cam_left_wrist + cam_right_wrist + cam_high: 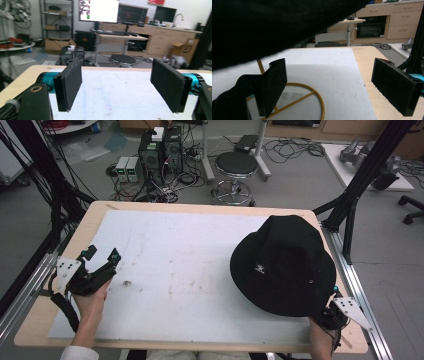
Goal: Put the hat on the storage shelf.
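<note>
Left tongs (102, 255) gape wide at the bench's (200, 209) nine o'clock, holding nothing. Right tongs (332, 85) spread wide, empty, under the black fabric bucket hat (284, 265) at four o'clock.

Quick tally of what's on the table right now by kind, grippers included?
Black bucket hat: 1
Yellow wire stand under the hat: 1
White foam mat: 1
Handheld grippers, left gripper and right gripper, both open: 2
Total: 5
</note>
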`<state>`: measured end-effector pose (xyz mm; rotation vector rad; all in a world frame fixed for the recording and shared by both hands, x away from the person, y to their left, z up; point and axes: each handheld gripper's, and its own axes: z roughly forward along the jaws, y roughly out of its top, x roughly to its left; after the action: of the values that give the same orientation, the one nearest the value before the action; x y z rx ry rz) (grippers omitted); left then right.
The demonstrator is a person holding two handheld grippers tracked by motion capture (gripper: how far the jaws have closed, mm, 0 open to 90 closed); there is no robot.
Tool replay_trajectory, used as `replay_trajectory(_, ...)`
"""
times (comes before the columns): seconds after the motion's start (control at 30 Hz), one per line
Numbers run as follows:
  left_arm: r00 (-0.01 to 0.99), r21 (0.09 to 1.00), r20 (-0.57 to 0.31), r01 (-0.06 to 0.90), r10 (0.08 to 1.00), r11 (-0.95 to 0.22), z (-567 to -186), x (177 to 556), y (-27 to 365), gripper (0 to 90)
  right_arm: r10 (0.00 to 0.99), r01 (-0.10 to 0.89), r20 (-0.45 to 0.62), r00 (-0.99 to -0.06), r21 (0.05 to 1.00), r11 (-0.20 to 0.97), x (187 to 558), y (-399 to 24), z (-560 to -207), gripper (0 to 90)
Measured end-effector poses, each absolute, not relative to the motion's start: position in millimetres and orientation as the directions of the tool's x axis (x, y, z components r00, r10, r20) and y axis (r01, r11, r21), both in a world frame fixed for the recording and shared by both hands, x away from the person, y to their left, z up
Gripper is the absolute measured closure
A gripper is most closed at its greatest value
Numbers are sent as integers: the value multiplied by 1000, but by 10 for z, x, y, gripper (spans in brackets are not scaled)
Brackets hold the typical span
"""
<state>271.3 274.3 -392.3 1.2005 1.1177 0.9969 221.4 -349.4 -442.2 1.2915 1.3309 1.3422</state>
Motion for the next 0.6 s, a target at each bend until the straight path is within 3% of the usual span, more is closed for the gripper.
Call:
replay_trajectory(0.27,76,993,-112,-23,991,114,-4056,2650,2887,259,984,102,113,-134,990,-100,2219,-3488,-4420,124)
replay_trajectory(0.6,12,994,-108,26,994,107,-4257,2627,2966,265,984,99,117,-133,990,-105,2218,-3500,-4423,124)
